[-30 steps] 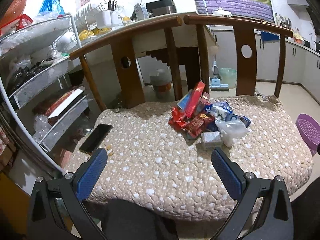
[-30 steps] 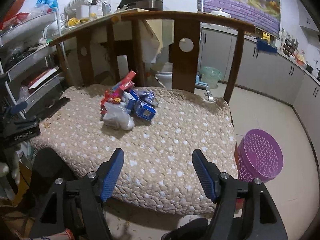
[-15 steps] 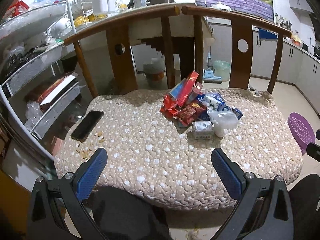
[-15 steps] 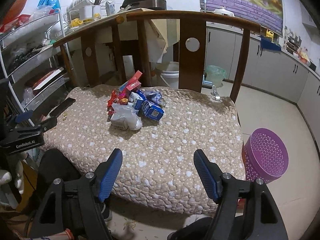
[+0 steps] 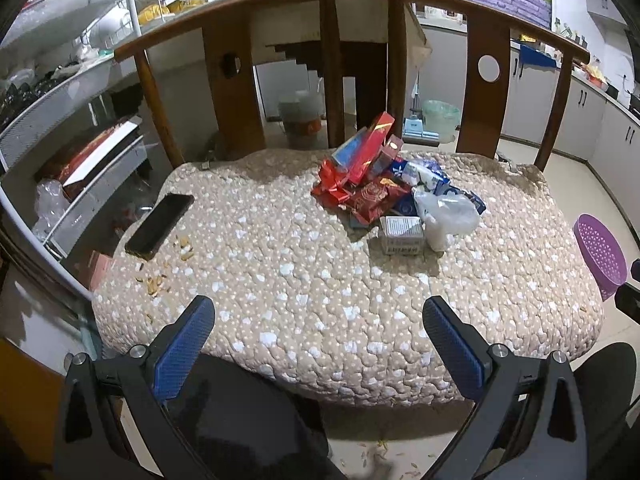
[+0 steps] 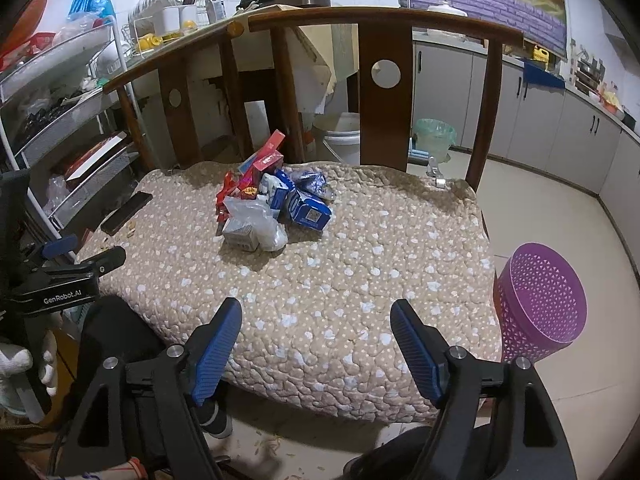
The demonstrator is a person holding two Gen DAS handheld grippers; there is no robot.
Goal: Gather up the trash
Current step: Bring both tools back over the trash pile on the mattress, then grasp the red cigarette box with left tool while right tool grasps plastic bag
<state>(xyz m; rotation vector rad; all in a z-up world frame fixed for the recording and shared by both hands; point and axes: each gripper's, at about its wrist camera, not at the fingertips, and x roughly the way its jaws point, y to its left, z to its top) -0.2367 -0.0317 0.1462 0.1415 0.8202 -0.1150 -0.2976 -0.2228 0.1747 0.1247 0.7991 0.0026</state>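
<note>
1. A heap of crumpled red, blue and white wrappers and small cartons, the trash pile (image 5: 394, 196), lies on the beige quilted cushion with white spots (image 5: 288, 264) covering two wooden chair seats pushed together, toward the chair backs; a long red box (image 5: 370, 148) leans on top, its long axis slanting up toward the backs; a small grey carton (image 5: 401, 235) and a clear plastic bag (image 5: 446, 214) sit at the heap's near edge.
2. The left gripper (image 5: 318, 326) hangs over the cushion's near edge, well short of the pile; its blue-padded jaws stand wide apart, with nothing between them and touching nothing.
3. The right gripper (image 6: 316, 328) also hovers at the near edge, apart from the pile (image 6: 272, 206); its jaws are opening, already wide, with only cushion showing between them.
4. A purple perforated plastic basket (image 6: 540, 304) stands on the floor just beside the cushion's right edge.
5. A flat black phone-like slab (image 5: 160, 226) lies at the cushion's left edge, pale crumbs (image 5: 168, 268) scattered near it.
</note>
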